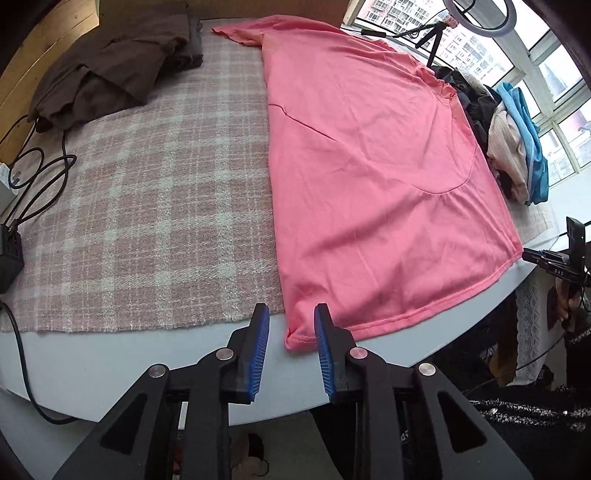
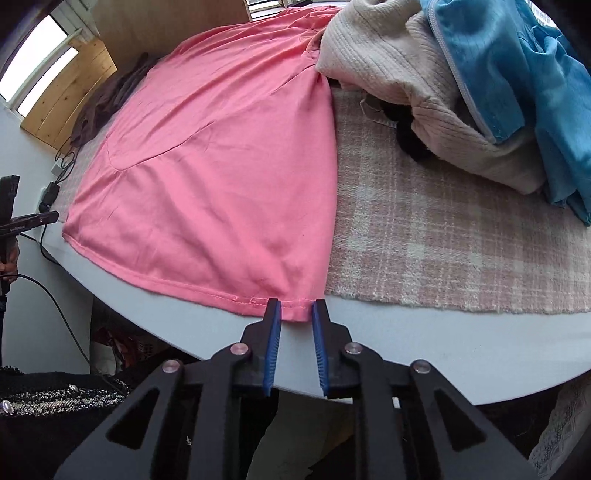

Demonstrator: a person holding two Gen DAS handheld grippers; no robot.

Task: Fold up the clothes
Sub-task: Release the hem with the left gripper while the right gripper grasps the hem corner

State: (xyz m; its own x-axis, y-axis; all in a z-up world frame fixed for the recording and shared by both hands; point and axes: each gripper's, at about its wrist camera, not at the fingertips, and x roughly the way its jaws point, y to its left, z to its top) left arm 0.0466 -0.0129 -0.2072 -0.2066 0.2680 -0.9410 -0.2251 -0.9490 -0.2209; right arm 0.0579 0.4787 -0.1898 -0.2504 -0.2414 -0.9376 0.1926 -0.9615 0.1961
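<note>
Left wrist view: your left gripper [image 1: 291,317] sits at the near table edge with its jaws spread, and the near left hem corner of the pink shirt [image 1: 369,166] lies in the gap between the blue pads [image 1: 258,343]; the pads are not pressed on the cloth. The shirt lies flat, spread lengthwise away from you on a plaid blanket [image 1: 166,203], its hem overhanging the blanket onto the bare grey table [image 1: 92,354]. A brown garment [image 1: 107,70] is bunched at the far left of the blanket, well apart from the shirt. Black cables [image 1: 40,177] run along the left edge. A pile of clothes [image 1: 509,136] sits beside the shirt's right side. A ring light [image 1: 480,14] on a small tripod stands by the window beyond. In the right wrist view, your right gripper [image 2: 297,310] is also spread, with the shirt's [image 2: 221,166] near right hem corner between its tips, apparently not clamped. Here the cream sweater [image 2: 406,74] and blue garment [image 2: 517,74] of the pile rest on the blanket [image 2: 443,240], the sweater touching the shirt's far right edge.
</note>
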